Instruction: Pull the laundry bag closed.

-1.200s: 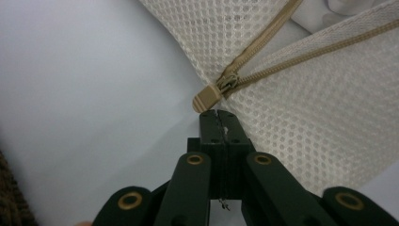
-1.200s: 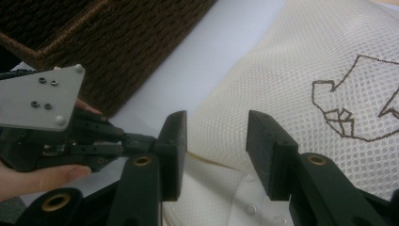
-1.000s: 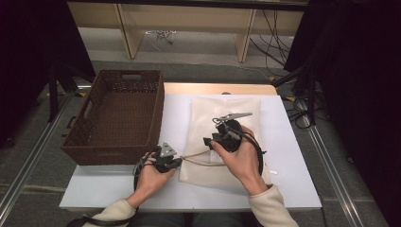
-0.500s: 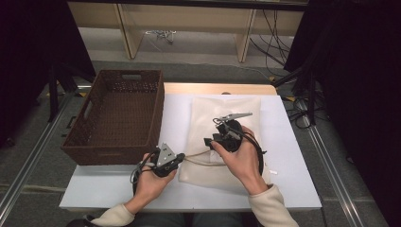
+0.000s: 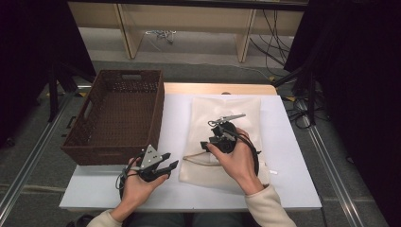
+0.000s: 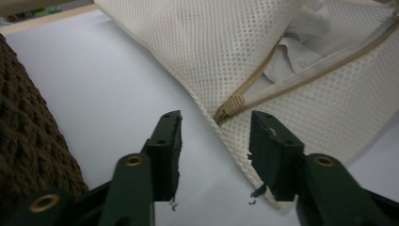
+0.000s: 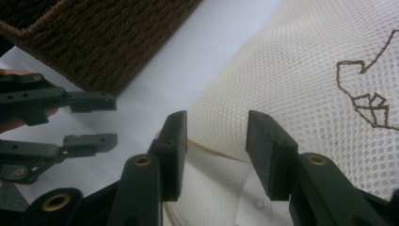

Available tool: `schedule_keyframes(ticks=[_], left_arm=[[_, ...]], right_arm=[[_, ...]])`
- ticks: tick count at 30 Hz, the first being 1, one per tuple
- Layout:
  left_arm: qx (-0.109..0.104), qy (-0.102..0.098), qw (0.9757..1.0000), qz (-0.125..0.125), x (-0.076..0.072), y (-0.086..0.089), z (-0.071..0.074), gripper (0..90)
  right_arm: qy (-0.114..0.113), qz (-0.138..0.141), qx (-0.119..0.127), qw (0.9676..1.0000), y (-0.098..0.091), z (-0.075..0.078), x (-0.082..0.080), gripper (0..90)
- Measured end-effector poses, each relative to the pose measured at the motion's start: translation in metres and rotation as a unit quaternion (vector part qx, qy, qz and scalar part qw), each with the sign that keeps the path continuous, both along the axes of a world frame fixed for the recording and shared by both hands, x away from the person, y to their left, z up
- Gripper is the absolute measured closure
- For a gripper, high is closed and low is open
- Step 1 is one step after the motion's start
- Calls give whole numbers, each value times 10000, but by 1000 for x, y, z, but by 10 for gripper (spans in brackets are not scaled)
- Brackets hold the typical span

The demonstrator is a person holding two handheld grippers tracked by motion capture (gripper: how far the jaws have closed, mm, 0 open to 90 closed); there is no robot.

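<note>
A cream mesh bag [image 5: 222,137] was laid flat on the white table [image 5: 293,156], just right of a brown wicker basket [image 5: 118,118]. The left gripper [image 6: 215,141] was held with jaws parted, empty, near the bag's zipper pull [image 6: 230,106]. The right gripper [image 7: 216,141] was positioned over the bag, jaws apart, nothing clamped.

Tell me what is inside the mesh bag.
Through the partly open zipper of the mesh bag, the left gripper view shows crumpled white fabric. The mesh covers the rest, so nothing else can be identified.
</note>
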State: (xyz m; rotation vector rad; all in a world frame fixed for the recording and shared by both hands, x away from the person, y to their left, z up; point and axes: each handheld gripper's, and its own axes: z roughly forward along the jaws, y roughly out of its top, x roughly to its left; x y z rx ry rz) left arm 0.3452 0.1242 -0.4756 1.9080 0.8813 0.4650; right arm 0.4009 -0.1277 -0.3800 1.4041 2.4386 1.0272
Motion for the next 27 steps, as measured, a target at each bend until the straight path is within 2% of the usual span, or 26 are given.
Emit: schedule_keyframes(ticks=[1,2,5,6,7,8,9,11,12,14,17,19,20,21,23,24,26,27], left_arm=[[6,59,10000,-8,-1,0,-1,479],[-42,158,9999,-32,-3,0,-1,445],[49,154,9998,-110,-5,-1,-1,373],[104,107,9997,-175,-5,-1,-1,358],[-29,223,9995,-203,-7,-3,-1,347],[28,244,9995,-204,-8,-4,-1,329],[76,206,9995,-233,-8,-4,-1,317],[114,173,9995,-239,-7,-3,-1,301],[128,158,9994,-264,-7,-3,-1,296],[145,169,9994,-277,-7,-3,-1,290],[61,145,9994,-299,-8,-4,-1,285],[127,173,9992,-325,-7,-4,-1,283],[82,246,9992,-292,-8,-4,-1,283],[164,183,9992,-316,-7,-4,-1,283],[103,252,9991,-312,-7,-5,-2,285],[-14,335,9991,-240,-8,-6,-2,286],[-44,297,9991,-307,-7,-6,-2,288],[125,276,9989,-361,-6,-4,-1,291]], right_arm=[[-22,69,-65,10000,0,0,1,597],[-20,79,-28,10000,1,-2,1,597],[92,49,-75,9999,5,-6,2,597],[18,113,-114,9999,6,-7,3,598],[69,82,-126,9999,8,-8,3,600],[53,150,-157,9997,9,-9,4,602],[126,90,-143,9998,12,-10,3,604],[101,229,-183,9995,15,-11,5,612],[195,166,-145,9996,18,-12,5,614],[238,189,-164,9994,22,-14,6,618],[367,227,-163,9989,26,-16,7,631],[443,210,-162,9987,29,-19,8,643],[505,193,-161,9984,30,-19,8,647],[545,207,-142,9982,31,-20,9,653],[604,186,-161,9979,35,-21,10,670],[654,163,-147,9976,36,-22,10,677],[674,220,-184,9973,38,-24,12,690],[748,142,-248,9968,40,-26,13,698]])
